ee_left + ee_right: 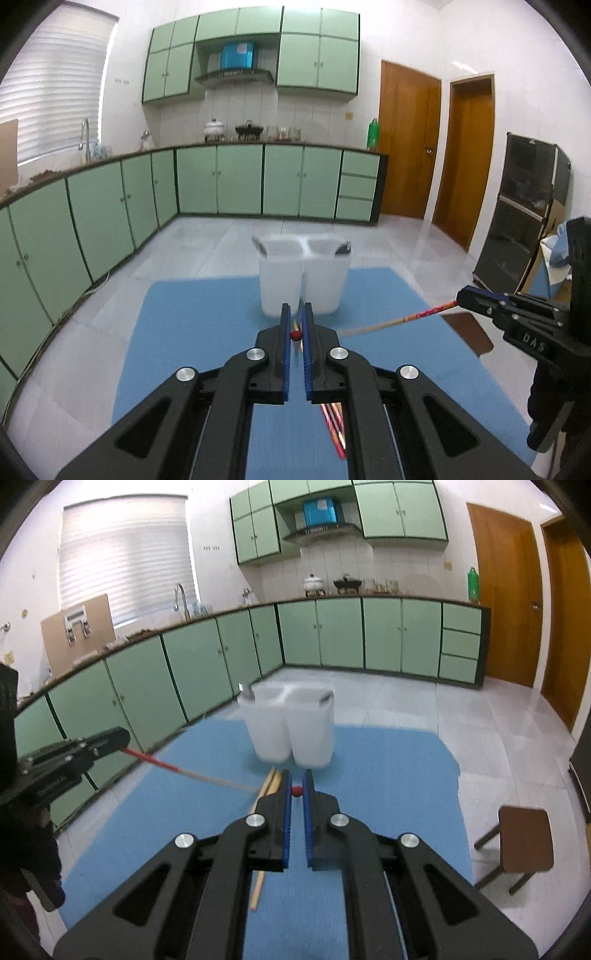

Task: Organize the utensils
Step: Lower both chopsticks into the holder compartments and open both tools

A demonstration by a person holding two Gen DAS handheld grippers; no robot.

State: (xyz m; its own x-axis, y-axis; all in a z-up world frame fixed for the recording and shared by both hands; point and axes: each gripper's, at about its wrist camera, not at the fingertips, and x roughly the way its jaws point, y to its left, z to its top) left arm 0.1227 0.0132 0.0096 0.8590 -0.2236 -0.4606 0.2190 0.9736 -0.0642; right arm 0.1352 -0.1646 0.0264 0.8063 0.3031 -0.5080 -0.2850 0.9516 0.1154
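Observation:
A white two-compartment utensil holder (303, 280) (291, 727) stands at the far side of a blue mat (192, 332) (388, 775). My left gripper (295, 314) (122, 740) is shut on a chopstick with a red top (177, 770) and holds it above the mat. My right gripper (295, 779) (461, 297) is shut on a chopstick with a red patterned top (406, 319). Both held sticks slant toward the mat's middle. A pair of plain wooden chopsticks (264, 812) lies on the mat left of my right gripper. Red-ended chopsticks (334, 428) lie under my left gripper.
The mat lies on a glass table. A brown stool (524, 842) (471, 328) stands at the right beside it. Green kitchen cabinets (240, 181) run along the far wall and left side. Two wooden doors (436, 155) are at the far right.

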